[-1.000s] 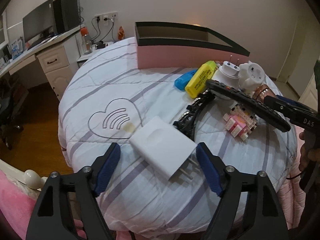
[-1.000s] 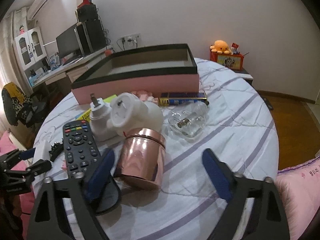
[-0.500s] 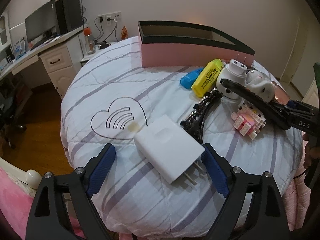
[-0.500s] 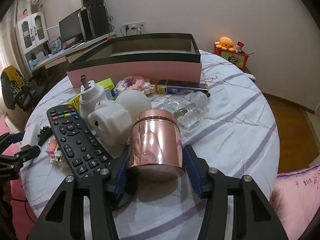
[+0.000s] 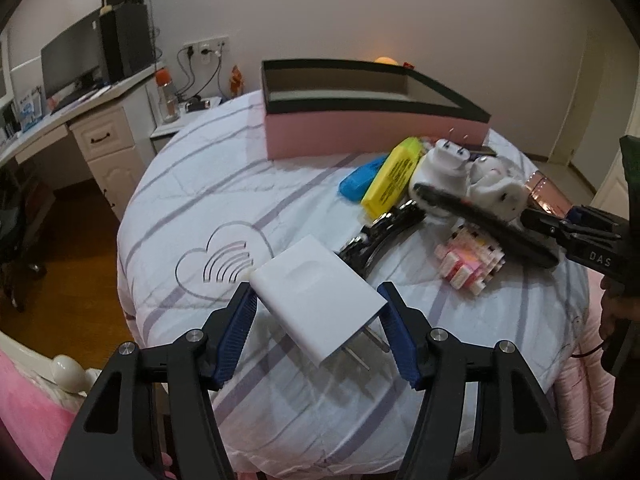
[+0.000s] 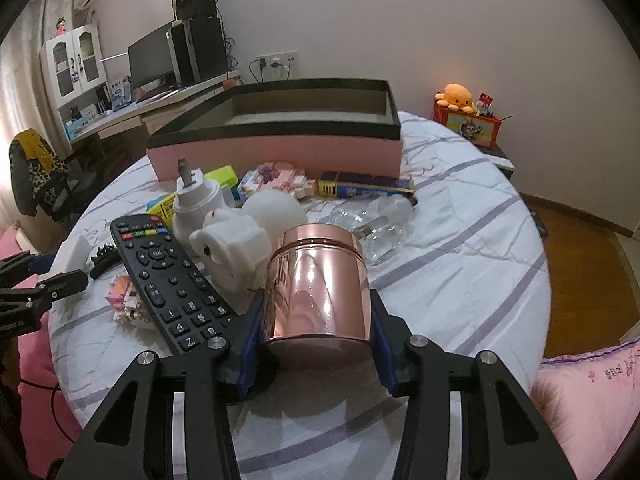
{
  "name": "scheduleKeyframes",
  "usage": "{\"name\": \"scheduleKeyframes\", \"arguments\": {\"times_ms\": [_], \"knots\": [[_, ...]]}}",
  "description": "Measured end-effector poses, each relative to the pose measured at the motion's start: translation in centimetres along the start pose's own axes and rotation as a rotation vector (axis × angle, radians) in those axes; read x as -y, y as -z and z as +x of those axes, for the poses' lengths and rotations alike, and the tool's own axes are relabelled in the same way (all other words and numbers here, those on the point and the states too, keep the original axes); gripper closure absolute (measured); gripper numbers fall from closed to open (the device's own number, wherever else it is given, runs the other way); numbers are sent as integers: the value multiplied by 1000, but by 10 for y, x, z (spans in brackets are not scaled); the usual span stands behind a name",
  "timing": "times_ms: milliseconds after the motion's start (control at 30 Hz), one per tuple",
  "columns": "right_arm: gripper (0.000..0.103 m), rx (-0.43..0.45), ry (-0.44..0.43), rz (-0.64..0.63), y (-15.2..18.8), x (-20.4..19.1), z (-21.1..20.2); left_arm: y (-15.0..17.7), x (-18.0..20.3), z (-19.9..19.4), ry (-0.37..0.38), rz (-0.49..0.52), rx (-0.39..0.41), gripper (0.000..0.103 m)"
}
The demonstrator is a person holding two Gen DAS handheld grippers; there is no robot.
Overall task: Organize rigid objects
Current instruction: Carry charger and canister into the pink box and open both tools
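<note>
A white plug-in charger (image 5: 320, 300) with its two prongs toward me sits between the blue pads of my left gripper (image 5: 316, 304). The jaws are closing and both pads press its sides; it hangs slightly above the bedspread over its own shadow. In the right wrist view my right gripper (image 6: 316, 308) is closing on a rose-gold metal tin (image 6: 316, 284), pads against both sides. Behind both stands the pink box with a black rim (image 5: 376, 136), open and empty as far as I see. The pink box (image 6: 276, 152) lies straight ahead of the tin.
A black remote (image 6: 168, 276) lies left of the tin, partly under my right gripper's left finger. Around it are white plug adapters (image 6: 196, 204), a glass bulb (image 6: 372, 224), a blue-yellow box (image 6: 368, 188), pink blocks (image 5: 468, 264), a black hair clip (image 5: 380, 232) and a yellow box (image 5: 394, 176).
Both grippers narrowed from wide open. The left pads came in against the charger and it rose off the cloth. The right pads closed round the tin, which moved in between them.
</note>
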State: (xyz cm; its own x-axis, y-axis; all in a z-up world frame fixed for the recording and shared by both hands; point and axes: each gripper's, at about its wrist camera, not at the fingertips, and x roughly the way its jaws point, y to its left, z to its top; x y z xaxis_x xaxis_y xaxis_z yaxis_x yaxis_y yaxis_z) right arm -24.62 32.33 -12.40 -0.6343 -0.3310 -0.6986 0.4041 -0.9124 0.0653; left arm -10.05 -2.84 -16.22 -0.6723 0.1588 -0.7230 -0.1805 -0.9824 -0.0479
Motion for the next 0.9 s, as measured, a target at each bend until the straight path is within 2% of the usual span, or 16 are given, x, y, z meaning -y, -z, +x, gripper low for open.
{"name": "scheduleKeyframes", "arguments": {"times_ms": [67, 267, 533, 733, 900], "knots": [[56, 18, 10, -5, -4, 0, -5, -7, 2, -4, 24, 8, 12, 40], [56, 63, 34, -17, -21, -4, -17, -36, 12, -11, 31, 53, 64, 40], [56, 138, 45, -43, -59, -11, -22, -94, 30, -7, 35, 120, 136, 40], [56, 168, 25, -65, -97, -16, -9, -146, 29, 15, 28, 121, 165, 40], [56, 167, 11, -55, -127, -11, 16, -178, 24, 50, 24, 106, 140, 40]]}}
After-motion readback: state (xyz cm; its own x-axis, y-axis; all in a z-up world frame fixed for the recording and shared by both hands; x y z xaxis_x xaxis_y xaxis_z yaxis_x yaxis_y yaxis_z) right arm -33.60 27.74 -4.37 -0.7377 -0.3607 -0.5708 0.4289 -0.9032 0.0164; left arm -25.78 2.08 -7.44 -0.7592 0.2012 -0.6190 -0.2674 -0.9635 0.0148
